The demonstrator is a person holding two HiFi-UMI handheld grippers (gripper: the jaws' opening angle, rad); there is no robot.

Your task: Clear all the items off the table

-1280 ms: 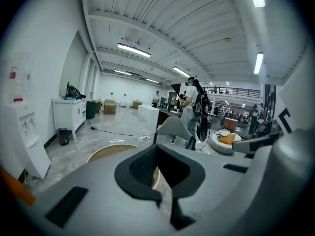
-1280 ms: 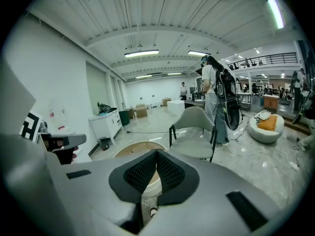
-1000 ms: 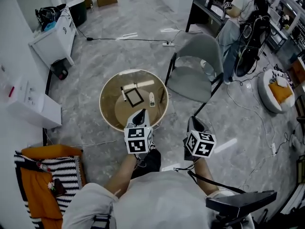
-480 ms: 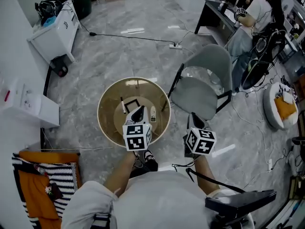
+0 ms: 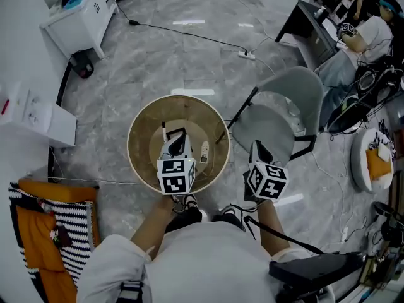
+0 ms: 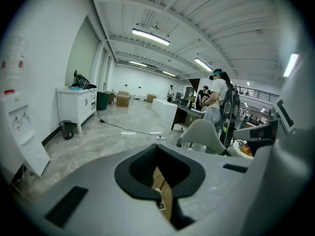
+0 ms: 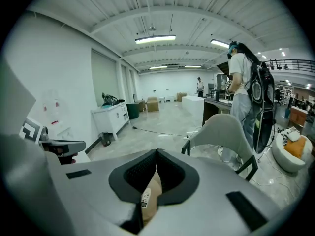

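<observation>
Two grippers are in view, both with jaws closed tip to tip and nothing between the pads. The left gripper (image 5: 178,139) is over the near half of the one round tan table (image 5: 140,145). Three things lie on that table:

- One thin white stick (image 5: 164,132) lies left of the left gripper's tip.
- One black square frame (image 5: 172,133) is partly covered by that gripper.
- One white remote (image 5: 204,151) lies just right of that gripper, towards the table's right rim.

The right gripper (image 5: 257,148) is off the table's right side, above the floor. It sits between the table rim and the one grey chair (image 5: 278,115).
</observation>
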